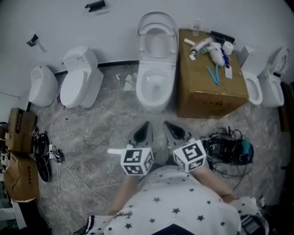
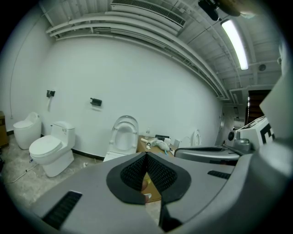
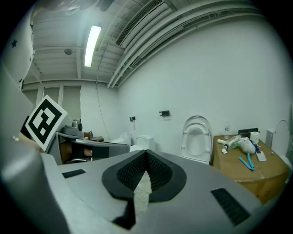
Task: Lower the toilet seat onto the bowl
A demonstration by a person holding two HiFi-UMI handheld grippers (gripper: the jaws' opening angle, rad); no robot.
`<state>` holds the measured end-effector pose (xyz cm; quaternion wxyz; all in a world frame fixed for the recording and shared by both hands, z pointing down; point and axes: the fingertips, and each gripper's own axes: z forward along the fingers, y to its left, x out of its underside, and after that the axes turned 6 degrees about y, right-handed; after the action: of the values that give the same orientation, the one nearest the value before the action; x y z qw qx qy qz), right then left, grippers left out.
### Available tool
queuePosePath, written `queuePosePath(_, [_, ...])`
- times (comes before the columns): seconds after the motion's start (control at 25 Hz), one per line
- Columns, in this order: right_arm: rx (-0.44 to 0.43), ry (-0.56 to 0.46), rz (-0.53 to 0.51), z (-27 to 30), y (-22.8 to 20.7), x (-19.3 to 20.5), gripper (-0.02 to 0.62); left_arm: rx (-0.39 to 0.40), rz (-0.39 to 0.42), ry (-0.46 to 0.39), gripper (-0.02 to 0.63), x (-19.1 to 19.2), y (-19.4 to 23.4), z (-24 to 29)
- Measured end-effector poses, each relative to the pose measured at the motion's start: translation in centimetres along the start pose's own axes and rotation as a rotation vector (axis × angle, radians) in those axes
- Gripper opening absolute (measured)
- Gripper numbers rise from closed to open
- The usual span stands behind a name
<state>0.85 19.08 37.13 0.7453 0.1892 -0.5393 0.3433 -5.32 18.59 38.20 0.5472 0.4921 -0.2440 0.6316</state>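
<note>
A person in a star-printed shirt (image 1: 177,209) is standing on a marbled grey floor (image 1: 108,114), holding both tools out in front, side by side, tips pointing toward the wall. The left hand-held gripper (image 1: 146,125) is holding its jaws fully together, ribbed pad against ribbed pad, and the left gripper view shows them meeting in a closed seam. The right hand-held gripper (image 1: 168,125), just beside it, is closed the same way, its jaws meeting at the tip in the right gripper view. Neither one is touching the toilet.

To the left of the person, thin white cables (image 1: 73,167) are trailing across the floor, and to the right a tangle of black cables (image 1: 227,149) is lying near the right-hand marker cube.

Straight ahead of the tips, well apart from them, the white bowl (image 1: 141,85) is sitting open. The toilet seat (image 1: 157,26) is standing raised behind it, leaning upright against the wall together with the lid, not resting on the bowl.

Just to the right of the bowl, a cardboard box (image 1: 202,87) is carrying a scatter of small items, among them a blue tool (image 1: 213,73) and a pale bottle (image 1: 200,46) lying on its side. Further left, a closed toilet (image 1: 76,85) is standing against the wall with another white fixture (image 1: 42,85) beyond it. On the far right, two more white toilets (image 1: 264,82) are standing close together. Two small dark brackets (image 1: 95,5) are hanging on the white wall.
</note>
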Motion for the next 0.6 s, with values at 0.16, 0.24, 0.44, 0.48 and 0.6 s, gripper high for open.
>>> queuePosePath(0.16, [-0.023,0.011,-0.007,2.0,-2.2,-1.2,0.006,-0.005,-0.013,0.004,-0.003,-1.5,0.6,2.8])
queuePosePath(0.24, [-0.028,0.014,-0.008,2.8,-3.4,-1.8,0.006,-0.007,-0.02,0.001,-0.003,-2.4,0.9,4.1])
queuePosePath(0.44, [-0.04,0.019,-0.021,4.8,-6.6,-3.3,0.006,-0.025,-0.034,-0.006,-0.003,-4.3,1.5,7.4])
queuePosePath(0.48, [-0.043,0.021,-0.024,5.1,-7.3,-3.5,0.006,-0.03,-0.036,-0.008,-0.003,-4.7,1.6,8.1])
queuePosePath(0.6, [-0.048,0.028,-0.029,6.1,-9.4,-4.2,0.006,-0.042,-0.047,-0.011,-0.003,-5.7,1.8,10.1])
